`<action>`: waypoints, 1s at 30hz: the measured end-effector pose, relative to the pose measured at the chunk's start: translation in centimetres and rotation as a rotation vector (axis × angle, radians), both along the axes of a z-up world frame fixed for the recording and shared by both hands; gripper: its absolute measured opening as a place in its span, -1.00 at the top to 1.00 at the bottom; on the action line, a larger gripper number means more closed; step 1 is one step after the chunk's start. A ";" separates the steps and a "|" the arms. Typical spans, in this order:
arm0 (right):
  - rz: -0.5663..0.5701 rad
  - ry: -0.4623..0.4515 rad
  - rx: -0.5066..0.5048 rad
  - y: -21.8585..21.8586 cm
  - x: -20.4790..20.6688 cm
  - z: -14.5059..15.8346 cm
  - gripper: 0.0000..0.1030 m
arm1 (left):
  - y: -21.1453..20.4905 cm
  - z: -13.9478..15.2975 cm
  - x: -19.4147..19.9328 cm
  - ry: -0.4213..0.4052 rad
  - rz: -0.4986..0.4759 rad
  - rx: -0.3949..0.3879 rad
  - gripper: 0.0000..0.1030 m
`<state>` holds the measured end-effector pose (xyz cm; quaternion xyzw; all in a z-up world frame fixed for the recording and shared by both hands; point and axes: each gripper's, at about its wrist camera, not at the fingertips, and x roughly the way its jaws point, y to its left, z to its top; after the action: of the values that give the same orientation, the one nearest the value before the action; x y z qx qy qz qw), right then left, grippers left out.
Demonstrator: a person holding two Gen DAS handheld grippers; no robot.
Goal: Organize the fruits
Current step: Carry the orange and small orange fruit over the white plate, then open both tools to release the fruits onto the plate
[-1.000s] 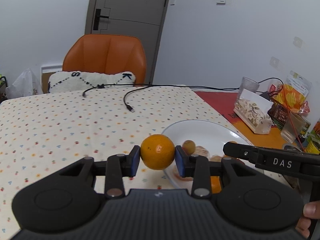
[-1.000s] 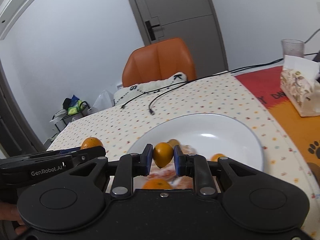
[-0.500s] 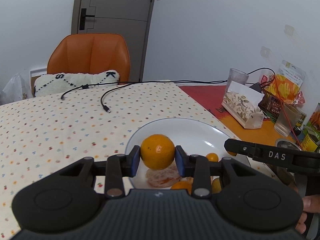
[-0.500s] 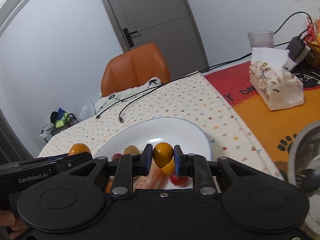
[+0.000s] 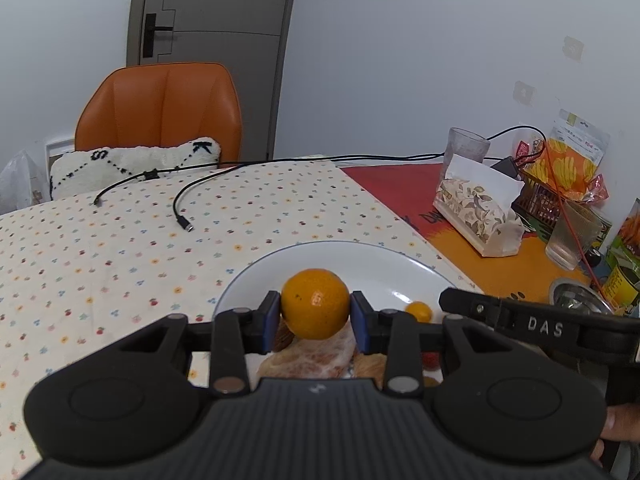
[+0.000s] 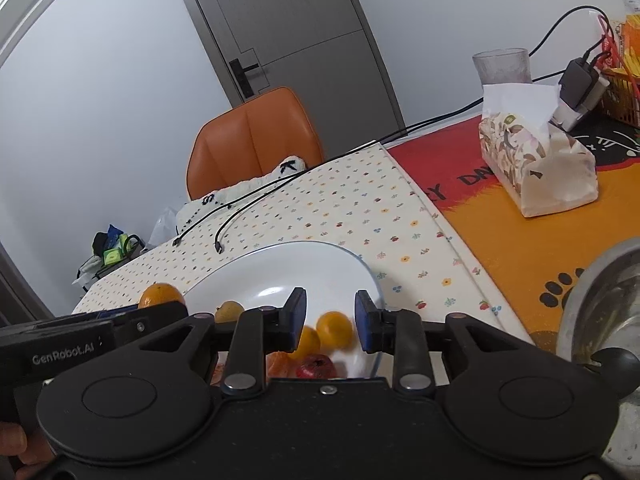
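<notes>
A: What's just changed?

B: My right tool (image 6: 331, 320) is opening rn. A sec ago its pads were pinching a small orange fruit (image 6: 334, 330); now they're standing clear of it and it's blurring just below them, lower centre of the right view, probably dropping onto the white plate (image 6: 280, 268). Nothing's betw. the pads at pad height.

A: And the left?

B: My left tool (image 5: 315, 316) is gripping the big orange (image 5: 315, 304), pads pressing both sides, no change there. It's been carried in over the plate, lower centre of the left view; before, it was showing over the dotted cloth on the worktop (image 5: 120, 248).

A: So for the task?

B: I'm judging one fruit's going down w/ the others on the plate, and the orange is next.

A: Any writing?

B: "DAS" on the right tool's body, lower right of the left view. "GenRobot.AI" on the left tool's, lower left of the right view. "S" and "K" on the cushion (image 5: 136, 164). The red mat (image 6: 448, 184) is showing part-letters, "Y DA…", rest hidden.
</notes>
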<state>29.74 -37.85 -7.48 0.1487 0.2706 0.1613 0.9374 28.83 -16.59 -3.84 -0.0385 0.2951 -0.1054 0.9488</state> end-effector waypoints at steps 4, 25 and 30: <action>0.000 0.007 0.003 -0.2 -0.4 -0.1 0.44 | -0.7 0.2 0.5 -0.001 -0.019 -0.008 0.29; 0.041 0.007 0.016 1.6 -1.9 0.2 0.40 | 3.6 1.0 -2.6 -0.015 0.088 0.005 -0.22; 0.051 0.006 0.013 2.3 -2.4 0.5 0.34 | 4.6 1.5 -3.6 -0.023 0.107 0.002 -0.40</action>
<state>27.32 -35.57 -6.95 0.1483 0.2759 0.1864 0.9312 25.21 -12.00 -2.35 -0.0524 0.2817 -0.0546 0.9565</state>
